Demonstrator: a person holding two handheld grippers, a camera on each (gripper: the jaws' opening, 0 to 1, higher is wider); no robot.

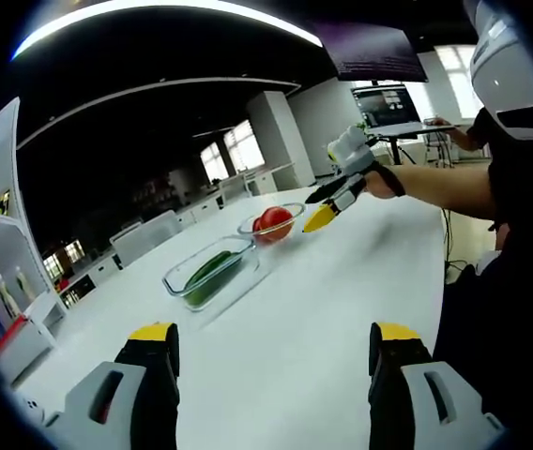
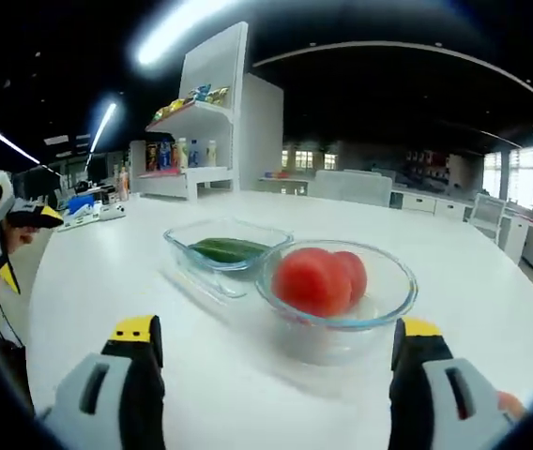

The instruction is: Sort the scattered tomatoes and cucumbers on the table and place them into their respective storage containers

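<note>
- up close, the right gripper view has the tomatoes point(image 2: 320, 279) in a round glass bowl point(image 2: 386, 298), with the cucumber point(image 2: 230, 249) in a rectangular glass dish point(image 2: 184, 253) just beside it on the white table point(image 2: 107, 272).
- right gripper point(image 2: 281, 361): jaws spread wide, nothing between them, near the bowl.
- left gripper point(image 1: 276, 361): jaws also spread and empty; its view sees both containers from well back.
- a shelf of bottles point(image 2: 184, 155) stands beyond the table.
</note>
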